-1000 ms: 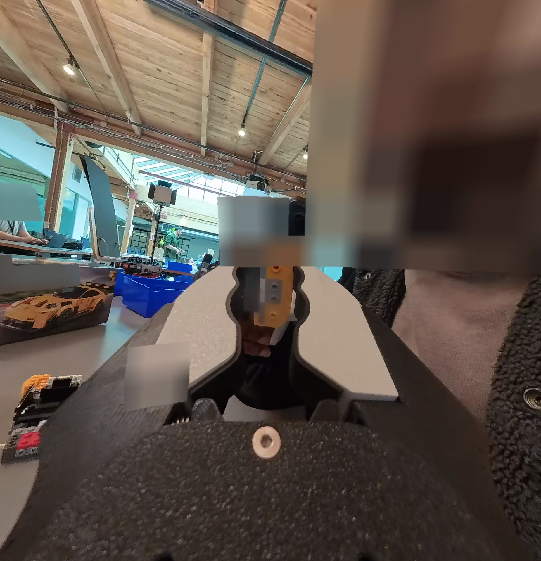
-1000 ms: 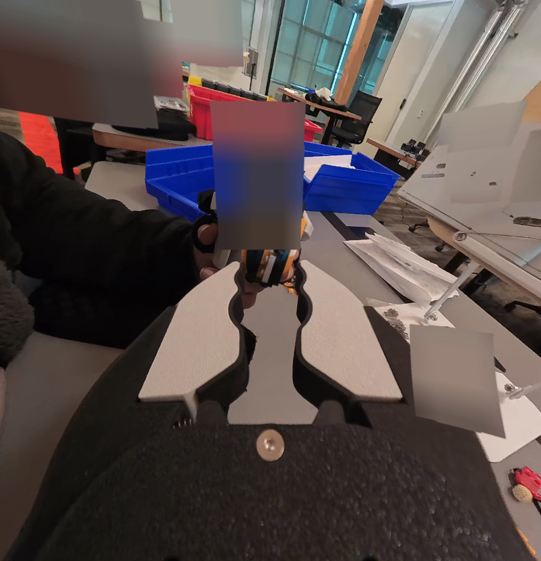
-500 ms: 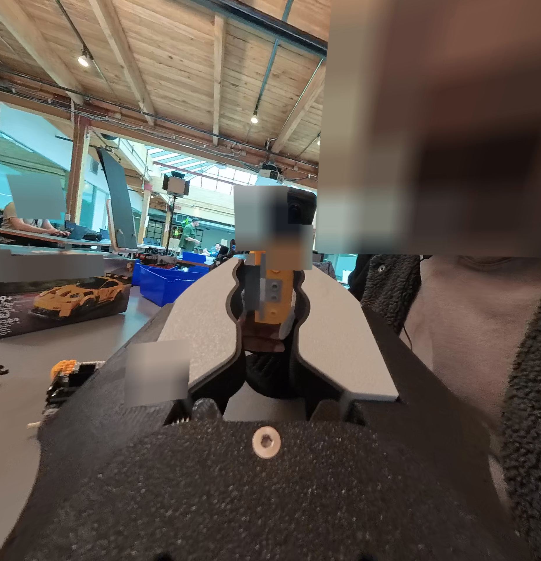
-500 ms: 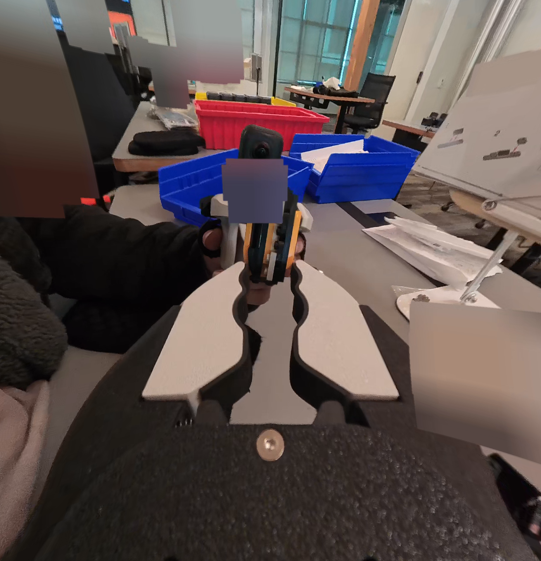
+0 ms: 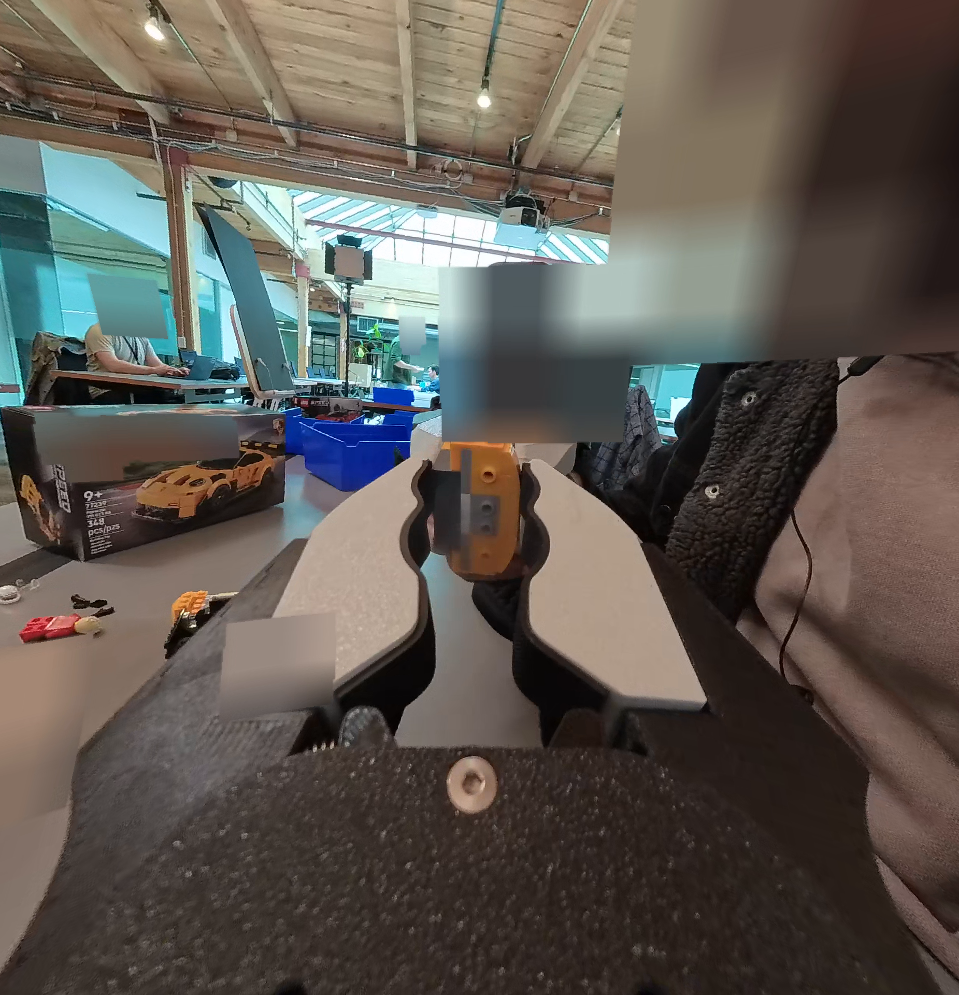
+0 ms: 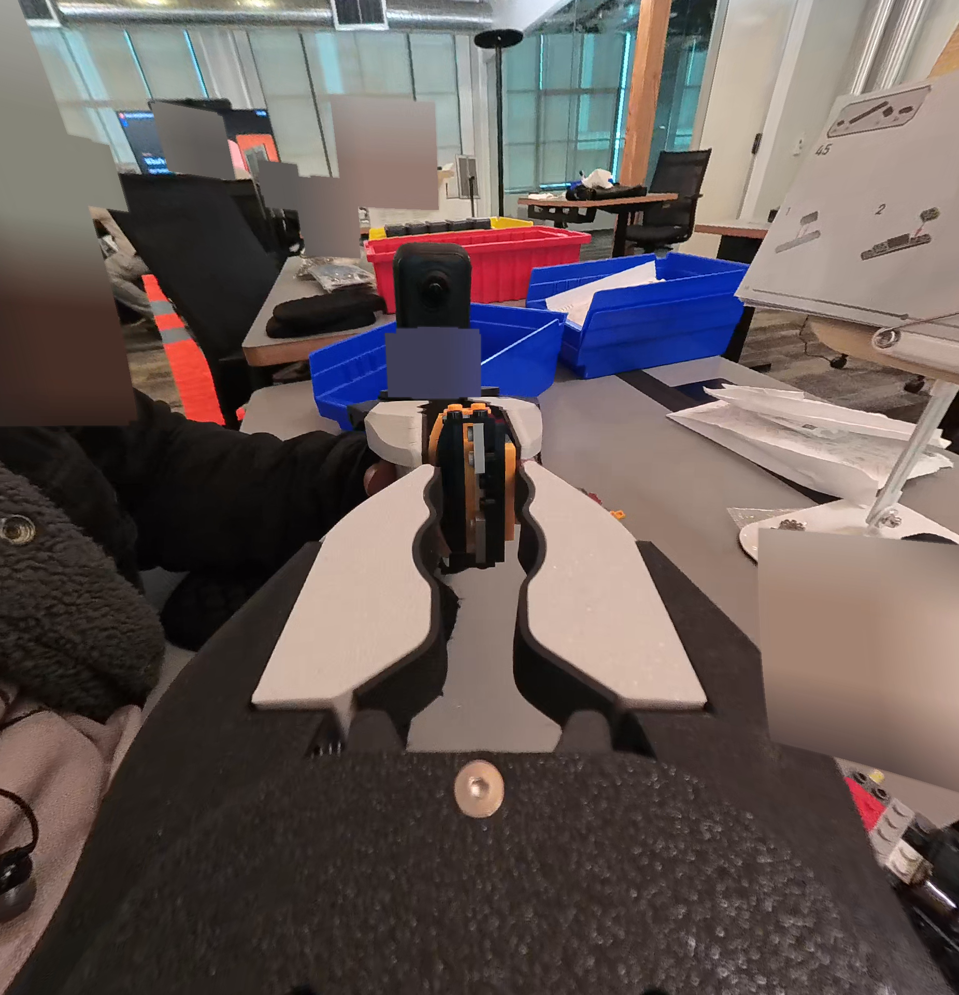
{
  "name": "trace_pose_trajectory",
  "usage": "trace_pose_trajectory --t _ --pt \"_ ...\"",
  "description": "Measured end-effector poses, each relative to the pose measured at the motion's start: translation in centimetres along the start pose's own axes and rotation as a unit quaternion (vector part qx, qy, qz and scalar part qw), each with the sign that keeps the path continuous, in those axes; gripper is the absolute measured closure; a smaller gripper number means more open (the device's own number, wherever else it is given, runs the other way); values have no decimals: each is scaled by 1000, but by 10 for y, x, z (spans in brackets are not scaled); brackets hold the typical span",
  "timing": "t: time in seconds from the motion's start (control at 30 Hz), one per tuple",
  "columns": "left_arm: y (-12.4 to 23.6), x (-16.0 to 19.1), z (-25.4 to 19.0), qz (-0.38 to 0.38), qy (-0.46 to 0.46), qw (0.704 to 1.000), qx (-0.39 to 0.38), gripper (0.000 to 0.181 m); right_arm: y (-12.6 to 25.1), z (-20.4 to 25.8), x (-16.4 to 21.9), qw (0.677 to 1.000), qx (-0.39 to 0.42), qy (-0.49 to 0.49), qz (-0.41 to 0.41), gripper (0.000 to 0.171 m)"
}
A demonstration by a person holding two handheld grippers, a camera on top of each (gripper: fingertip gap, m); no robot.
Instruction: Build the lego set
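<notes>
An orange, black and grey lego assembly (image 5: 482,511) is held off the table between my two grippers, which face each other. My left gripper (image 5: 474,506) is shut on it, with its pads on both sides. In the right wrist view the same assembly (image 6: 474,495) reaches deep between my right gripper's (image 6: 474,484) jaws, which lie close along both its sides. I cannot tell whether they press on it. The left gripper's white fingers (image 6: 393,436) show just beyond. In the left wrist view the right gripper is hidden behind a blurred patch.
A lego box (image 5: 143,479), a partial build (image 5: 192,608) and small red parts (image 5: 52,627) lie on the grey table at left. Blue bins (image 6: 644,323), a red bin (image 6: 477,258), an instruction sheet on a stand (image 6: 870,204) and paper bags (image 6: 805,436) are at the right. The person's jacket is close by.
The right gripper moved forward until the assembly sits between its jaws; its gap looks the same. Both grippers tilted down towards level. The left gripper kept its hold.
</notes>
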State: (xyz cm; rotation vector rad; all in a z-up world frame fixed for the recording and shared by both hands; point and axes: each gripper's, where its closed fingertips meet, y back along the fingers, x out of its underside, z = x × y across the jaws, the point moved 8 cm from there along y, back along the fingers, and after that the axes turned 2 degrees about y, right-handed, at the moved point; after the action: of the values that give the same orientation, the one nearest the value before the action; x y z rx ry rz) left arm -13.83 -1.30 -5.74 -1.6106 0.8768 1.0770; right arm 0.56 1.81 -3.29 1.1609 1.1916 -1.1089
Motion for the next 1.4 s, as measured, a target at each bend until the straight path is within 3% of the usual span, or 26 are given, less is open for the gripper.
trace_pose_trajectory --t 0.33,0.5,0.63,0.87,0.97,1.07,1.2,1.27,1.4 --pt "-1 3 6 7 33 999 -14 150 1 -8 6 999 -7 -33 -8 149" --pt "5 5 19 18 33 996 -80 147 10 -35 16 990 0 -136 -49 149" --pt "0 18 29 65 61 987 -133 147 12 -44 22 992 38 -115 -27 149" --pt "-1 22 31 115 63 977 -167 167 10 -49 31 994 38 -107 5 155" --pt "3 24 36 130 72 971 -188 167 27 -64 24 994 70 -85 14 141" --pt "11 27 46 153 92 955 -236 167 62 -95 24 981 178 -60 41 134" --pt "21 46 60 259 112 910 -305 167 101 -137 62 932 306 -78 177 116" --pt "21 54 60 301 123 893 -311 167 102 -145 82 918 307 -132 214 100" --pt "19 62 58 369 106 865 -323 167 88 -152 98 895 326 -163 256 92"
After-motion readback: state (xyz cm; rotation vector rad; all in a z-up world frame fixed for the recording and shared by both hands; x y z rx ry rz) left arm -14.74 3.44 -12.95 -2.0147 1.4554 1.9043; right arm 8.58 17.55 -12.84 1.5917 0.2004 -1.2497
